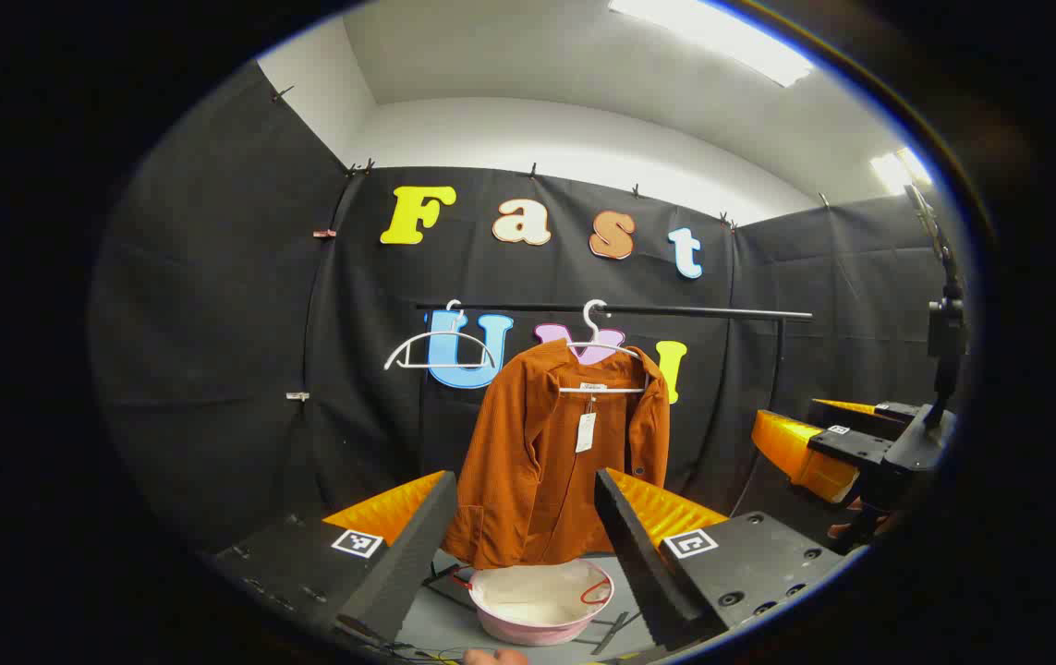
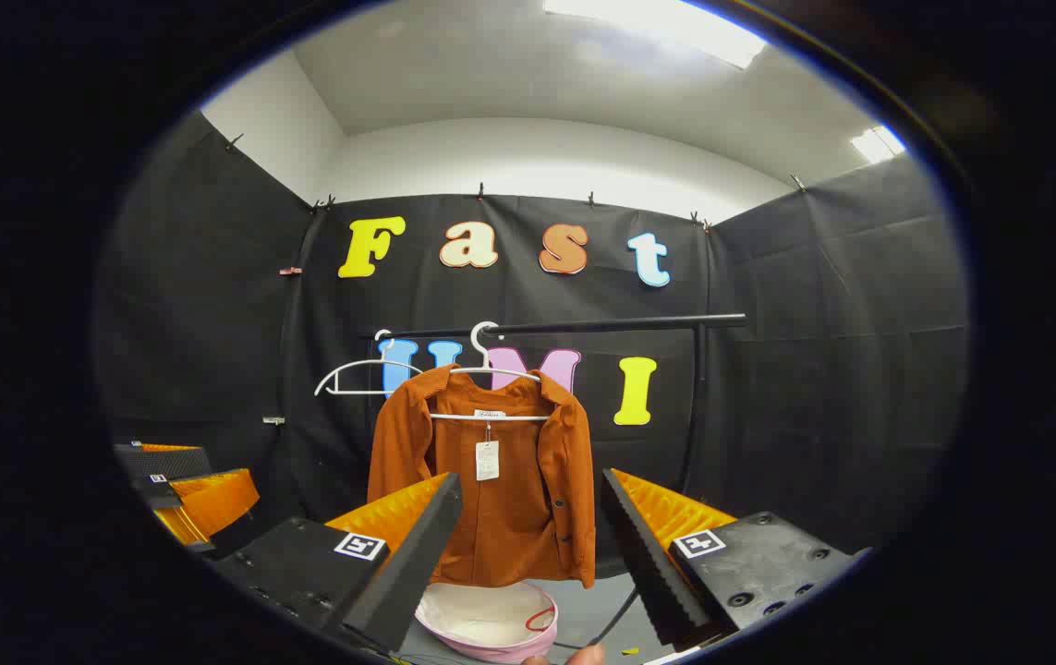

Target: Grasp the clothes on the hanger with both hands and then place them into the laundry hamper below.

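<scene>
2 grippers, the left gripper (image 1: 518, 545) and right gripper (image 2: 528, 554), hold their fingers wide and empty, the orange jacket (image 1: 564, 453) hanging beyond and between them above a seemingly pink hamper (image 1: 541, 600).

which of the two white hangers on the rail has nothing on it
The left hanger, hooked near the end of the rail, is bare. The other hanger carries the orange jacket.
</scene>
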